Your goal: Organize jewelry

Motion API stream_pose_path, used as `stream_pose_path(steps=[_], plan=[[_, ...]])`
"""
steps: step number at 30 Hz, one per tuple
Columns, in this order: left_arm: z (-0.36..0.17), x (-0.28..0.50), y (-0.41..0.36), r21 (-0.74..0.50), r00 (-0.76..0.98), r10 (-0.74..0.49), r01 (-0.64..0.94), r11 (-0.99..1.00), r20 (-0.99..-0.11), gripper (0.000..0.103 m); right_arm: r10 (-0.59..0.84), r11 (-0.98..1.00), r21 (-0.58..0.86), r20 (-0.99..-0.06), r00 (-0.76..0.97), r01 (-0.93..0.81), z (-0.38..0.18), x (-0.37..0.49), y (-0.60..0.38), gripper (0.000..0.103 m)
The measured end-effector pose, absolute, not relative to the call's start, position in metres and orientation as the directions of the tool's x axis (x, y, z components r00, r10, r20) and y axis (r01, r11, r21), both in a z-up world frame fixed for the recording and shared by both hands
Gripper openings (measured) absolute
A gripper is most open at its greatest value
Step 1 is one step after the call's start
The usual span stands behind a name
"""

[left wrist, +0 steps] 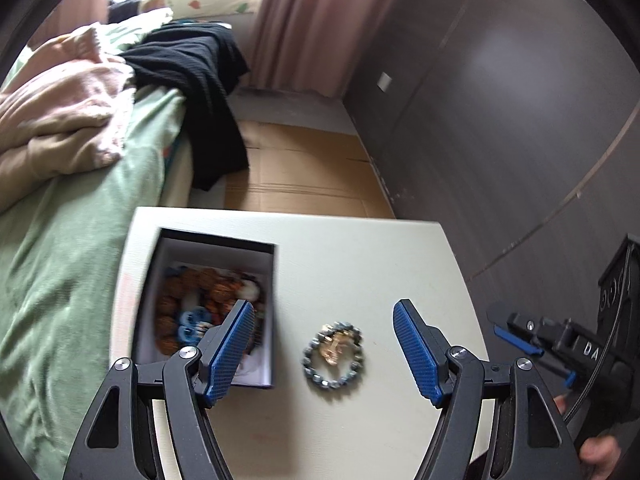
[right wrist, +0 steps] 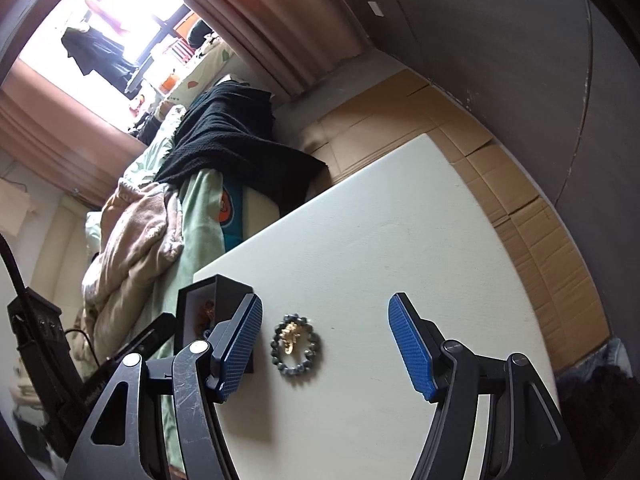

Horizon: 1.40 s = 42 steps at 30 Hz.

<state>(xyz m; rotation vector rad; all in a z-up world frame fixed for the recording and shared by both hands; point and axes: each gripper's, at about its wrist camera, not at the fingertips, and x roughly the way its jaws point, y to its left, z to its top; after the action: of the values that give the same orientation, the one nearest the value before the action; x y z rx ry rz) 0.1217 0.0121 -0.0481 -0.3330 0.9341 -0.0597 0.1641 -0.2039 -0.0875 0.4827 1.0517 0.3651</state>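
Observation:
A ring of grey beads [left wrist: 312, 368] lies on the white table [left wrist: 360, 264] with a small gold piece [left wrist: 336, 346] inside it. To its left stands a black box [left wrist: 218, 242] with a white lining, holding brown bead bracelets [left wrist: 200, 284] and a blue item [left wrist: 192, 322]. My left gripper [left wrist: 324, 312] hovers open above the bead ring, and its left finger overlaps the box. In the right wrist view my right gripper [right wrist: 326, 304] is open over the same bead ring [right wrist: 317, 343] and gold piece [right wrist: 291, 338], with the box [right wrist: 230, 284] behind its left finger. Neither gripper holds anything.
A bed with a green sheet [left wrist: 72, 260], a pink blanket [left wrist: 60, 112] and a black garment [left wrist: 192, 76] runs along the table's left side. Flattened cardboard [left wrist: 304, 176] covers the floor beyond. A dark wall [left wrist: 500, 120] stands to the right. The right tool's body [left wrist: 592, 352] is close by.

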Motion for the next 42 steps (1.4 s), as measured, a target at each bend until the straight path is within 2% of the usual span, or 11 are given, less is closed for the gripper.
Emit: stream_pose_path(steps=[4, 11, 13, 18, 21, 29, 30, 31, 32, 42], plan=[[-0.058, 0.126, -0.009, -0.294, 0.556, -0.223, -0.040, 0.955, -0.801, 0.058, 0.501, 0.836, 0.548, -0.739, 0.451, -0.031, -0.090, 0.163, -0.217, 0.066], [-0.091, 0.138, -0.038, -0.273, 0.464, -0.234, -0.017, 0.962, -0.854, 0.046, 0.504, 0.830, 0.558, -0.750, 0.429, 0.001, -0.096, 0.162, -0.236, 0.066], [-0.099, 0.141, -0.045, -0.264, 0.441, -0.232, -0.012, 0.964, -0.867, 0.038, 0.495, 0.835, 0.549, -0.758, 0.424, 0.007, -0.098, 0.162, -0.237, 0.066], [-0.117, 0.145, -0.059, -0.234, 0.402, -0.212, -0.008, 0.972, -0.891, 0.033, 0.488, 0.838, 0.546, -0.762, 0.426, 0.016, -0.099, 0.161, -0.245, 0.066], [-0.127, 0.147, -0.064, -0.229, 0.377, -0.209, -0.008, 0.973, -0.902, 0.025, 0.489, 0.836, 0.548, -0.762, 0.424, 0.019, -0.100, 0.161, -0.248, 0.066], [-0.146, 0.152, -0.072, -0.133, 0.363, -0.118, -0.016, 0.991, -0.924, 0.024, 0.483, 0.840, 0.542, -0.764, 0.428, 0.020, -0.099, 0.160, -0.252, 0.066], [-0.145, 0.152, -0.073, -0.115, 0.364, -0.103, -0.012, 0.993, -0.926, 0.022, 0.484, 0.840, 0.543, -0.764, 0.427, 0.019, -0.099, 0.160, -0.252, 0.066], [-0.145, 0.152, -0.075, -0.097, 0.367, -0.089, -0.003, 0.995, -0.926, 0.012, 0.484, 0.840, 0.542, -0.765, 0.426, 0.019, -0.099, 0.161, -0.251, 0.066], [-0.145, 0.151, -0.075, -0.090, 0.371, -0.083, -0.003, 0.996, -0.925, 0.011, 0.483, 0.841, 0.540, -0.766, 0.424, 0.017, -0.099, 0.161, -0.250, 0.066], [-0.106, 0.146, -0.047, -0.245, 0.455, -0.208, -0.024, 0.969, -0.866, 0.009, 0.477, 0.856, 0.518, -0.780, 0.405, -0.009, -0.103, 0.162, -0.237, 0.066]])
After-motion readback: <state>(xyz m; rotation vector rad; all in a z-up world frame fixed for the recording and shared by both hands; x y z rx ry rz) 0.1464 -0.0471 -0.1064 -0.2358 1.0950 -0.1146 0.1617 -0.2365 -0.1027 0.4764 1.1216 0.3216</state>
